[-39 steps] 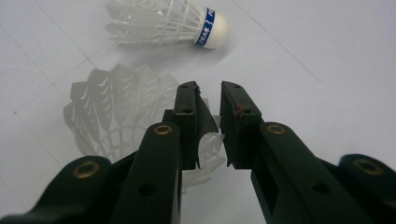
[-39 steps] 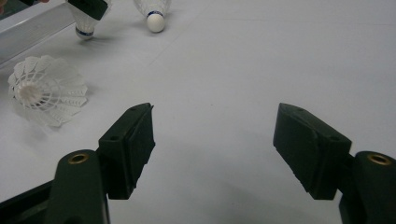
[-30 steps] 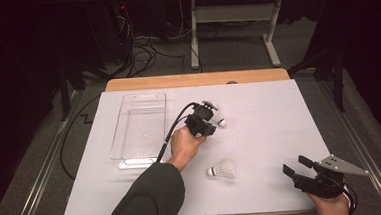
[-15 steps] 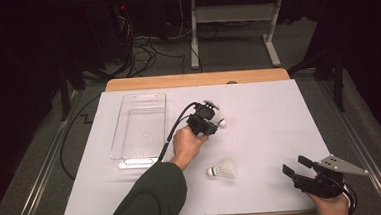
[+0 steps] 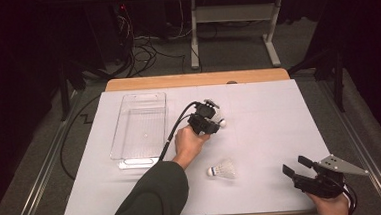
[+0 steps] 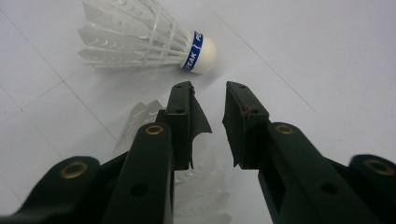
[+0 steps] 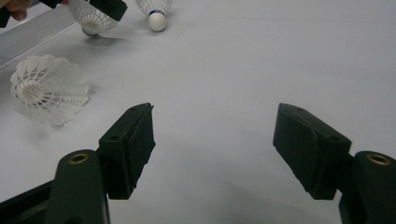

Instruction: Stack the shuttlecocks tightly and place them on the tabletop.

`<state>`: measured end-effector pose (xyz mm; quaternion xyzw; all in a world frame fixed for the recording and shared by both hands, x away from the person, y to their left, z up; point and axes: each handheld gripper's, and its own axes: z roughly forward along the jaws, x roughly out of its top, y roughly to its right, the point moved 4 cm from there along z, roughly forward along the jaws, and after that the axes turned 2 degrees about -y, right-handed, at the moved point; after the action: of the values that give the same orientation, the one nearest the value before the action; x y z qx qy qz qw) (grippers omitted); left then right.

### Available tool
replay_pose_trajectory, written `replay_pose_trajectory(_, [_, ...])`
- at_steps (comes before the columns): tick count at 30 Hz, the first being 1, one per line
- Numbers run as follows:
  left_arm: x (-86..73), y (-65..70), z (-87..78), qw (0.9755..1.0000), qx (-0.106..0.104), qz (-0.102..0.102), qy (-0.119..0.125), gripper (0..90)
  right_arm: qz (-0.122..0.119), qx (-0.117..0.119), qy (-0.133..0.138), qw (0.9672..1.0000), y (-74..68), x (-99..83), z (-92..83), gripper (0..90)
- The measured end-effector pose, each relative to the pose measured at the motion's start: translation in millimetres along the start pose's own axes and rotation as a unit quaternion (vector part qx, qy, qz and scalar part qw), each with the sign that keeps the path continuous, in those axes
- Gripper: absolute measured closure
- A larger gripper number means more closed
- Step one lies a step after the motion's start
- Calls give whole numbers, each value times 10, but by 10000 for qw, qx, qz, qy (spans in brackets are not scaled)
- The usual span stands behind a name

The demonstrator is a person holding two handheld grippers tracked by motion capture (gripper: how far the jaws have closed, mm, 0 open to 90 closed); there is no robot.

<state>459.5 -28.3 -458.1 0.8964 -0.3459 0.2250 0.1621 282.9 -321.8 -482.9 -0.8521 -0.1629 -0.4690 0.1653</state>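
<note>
Three white feather shuttlecocks are seen on the white table cover. One (image 6: 144, 39), blue-banded, lies on its side, cork tip toward the far edge. A second (image 6: 196, 186) sits partly hidden just beside it. A third (image 5: 222, 169) lies sideways, well apart.

The tray (image 5: 139, 130) lies left of centre on the table (image 5: 274, 117). The left gripper (image 5: 210, 122) sits mid-frame, right of the tray. A shuttlecock (image 5: 222, 170) lies below it; the right gripper (image 5: 295, 170) sits lower right.

A shuttlecock (image 6: 187, 186) lies half hidden beneath the left gripper (image 6: 209, 100).
</note>
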Motion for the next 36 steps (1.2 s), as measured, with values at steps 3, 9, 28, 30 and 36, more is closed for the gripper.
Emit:
replay_pose_trajectory(3, [8, -8, 10, 10000, -31, -36, 27, 714, 1, 3, -8, 10000, 0, 0, 2, 296])
replay_pose_trajectory(9, [18, -3, 22, 10000, -34, -35, 67, 687, -11, 7, -23, 10000, -2, -1, 8, 295])
replay_pose_trajectory(28, [37, 60, 9, 9995, -257, 31, 153, 612, -15, 15, -40, 10000, -9, -2, 16, 295])
replay_pose_trajectory(30, [43, 70, 12, 9995, -258, 42, 155, 609, -14, 21, -38, 10000, -8, -1, 16, 295])
replay_pose_trajectory(36, [74, 136, 4, 9993, -286, 139, 172, 605, -21, 33, -27, 10000, -5, -2, 11, 296])
